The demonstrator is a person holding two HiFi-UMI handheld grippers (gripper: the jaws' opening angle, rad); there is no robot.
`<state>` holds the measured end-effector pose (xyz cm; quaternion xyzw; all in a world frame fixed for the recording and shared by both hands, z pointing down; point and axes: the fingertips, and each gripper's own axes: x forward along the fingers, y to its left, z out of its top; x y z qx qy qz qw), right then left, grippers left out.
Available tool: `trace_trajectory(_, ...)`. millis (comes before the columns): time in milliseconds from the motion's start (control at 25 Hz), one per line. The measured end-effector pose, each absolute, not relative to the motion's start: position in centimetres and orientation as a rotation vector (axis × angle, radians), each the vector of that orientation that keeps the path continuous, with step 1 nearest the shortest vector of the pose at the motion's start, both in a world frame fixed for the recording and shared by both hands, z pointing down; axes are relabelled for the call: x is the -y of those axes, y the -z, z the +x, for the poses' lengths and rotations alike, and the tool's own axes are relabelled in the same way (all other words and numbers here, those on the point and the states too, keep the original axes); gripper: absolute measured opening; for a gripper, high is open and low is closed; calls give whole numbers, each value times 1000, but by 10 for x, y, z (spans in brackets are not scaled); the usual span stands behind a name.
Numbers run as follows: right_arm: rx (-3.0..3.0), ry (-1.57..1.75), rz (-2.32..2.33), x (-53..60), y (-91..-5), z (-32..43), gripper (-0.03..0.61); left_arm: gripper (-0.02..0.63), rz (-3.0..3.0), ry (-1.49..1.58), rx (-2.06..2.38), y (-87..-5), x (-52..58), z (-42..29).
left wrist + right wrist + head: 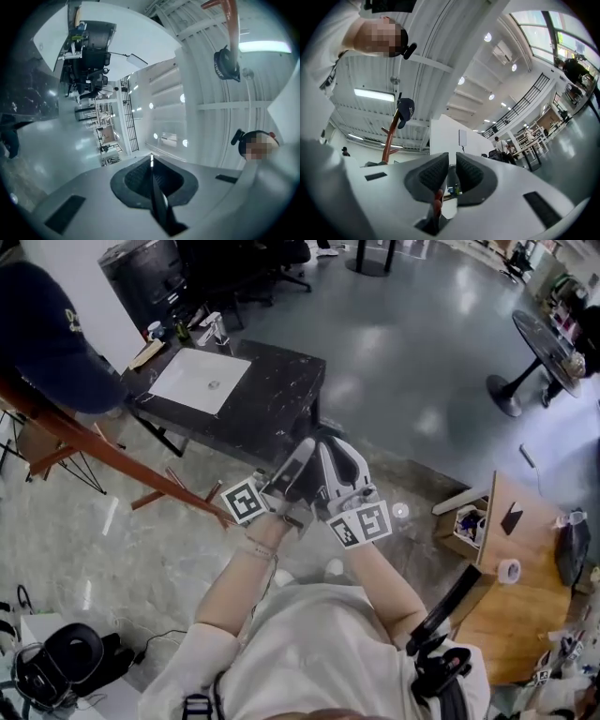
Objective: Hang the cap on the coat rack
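A dark navy cap hangs at the top of the reddish wooden coat rack at the far left of the head view. Both grippers are held close together in front of the person's chest, well to the right of the rack. My left gripper is shut, its pads meeting in a line with nothing between them. My right gripper shows a narrow empty gap between its pads. The cap and the rack show far off in the left gripper view. The right gripper view also has the cap on its rack.
A black marble table with a white sheet stands beyond the grippers. A wooden desk with clutter is at the right, and a round table at the far right. Black gear lies on the floor at lower left.
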<state>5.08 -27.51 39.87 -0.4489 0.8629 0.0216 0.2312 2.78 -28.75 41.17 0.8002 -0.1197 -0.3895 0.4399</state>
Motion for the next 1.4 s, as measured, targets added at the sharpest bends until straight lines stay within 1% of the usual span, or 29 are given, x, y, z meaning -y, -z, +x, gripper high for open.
trace_trajectory(280,-2251,-117,-1484,266,-398,132,40,20,1959,841,87,-410,283,113)
trace_trajectory(720,-2076,-183,-1773,238,-401,236,40,20,1886,682,-157,-411,257,221)
trace_trajectory(1160,-1993,-176,-1899,220,-407,270,40,20,1830,614,-252,-418,241,256)
trace_trajectory(1400,-2010,-149,-1870,226,-410,261,40,18,1841,619,-218,-419,246,247)
